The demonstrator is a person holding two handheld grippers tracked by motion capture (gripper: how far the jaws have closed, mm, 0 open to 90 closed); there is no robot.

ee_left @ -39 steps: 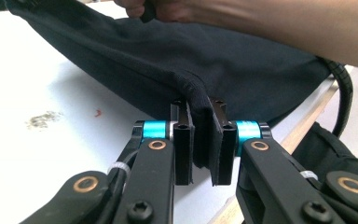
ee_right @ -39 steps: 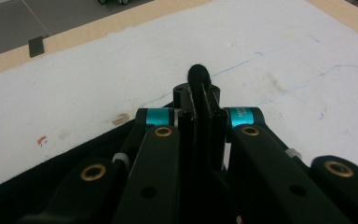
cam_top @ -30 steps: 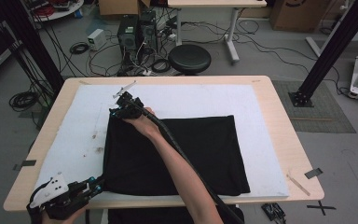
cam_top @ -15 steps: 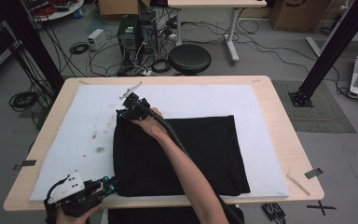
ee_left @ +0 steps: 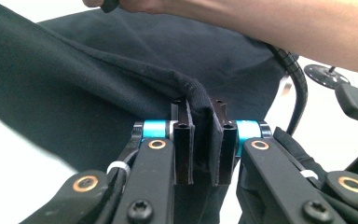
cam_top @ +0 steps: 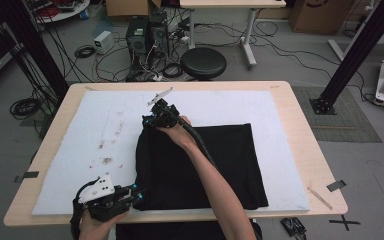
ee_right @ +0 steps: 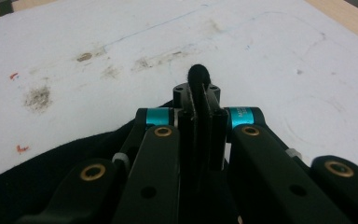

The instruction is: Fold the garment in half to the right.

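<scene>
Centrally, a black garment [cam_top: 200, 165] lies spread on the white mat [cam_top: 80, 145] covering the wooden table [cam_top: 300, 115], its near hem running along the mat's near edge and its right side ending well short of the mat's right border. From the garment's middle, the left gripper [cam_top: 139, 192] sits at about 8 o'clock, at the near left corner of the cloth; in the left gripper view its jaws are pressed together on a doubled fold of the black fabric [ee_left: 200, 116], which rises between the pads. The right gripper [cam_top: 149, 120] sits at about 11 o'clock, at the far left corner, the person's forearm [cam_top: 205, 170] crossing the cloth to reach it. In the right gripper view its jaws are clamped tight on a thin pinch of fabric [ee_right: 198, 77] that pokes out past the tips. Open white mat stretches from 9 to 12 o'clock of the garment, marked by brownish stains [cam_top: 105, 160]. Beyond the table's far edge stand a black stool [cam_top: 203, 62] and a tangle of cables [cam_top: 85, 50].
</scene>
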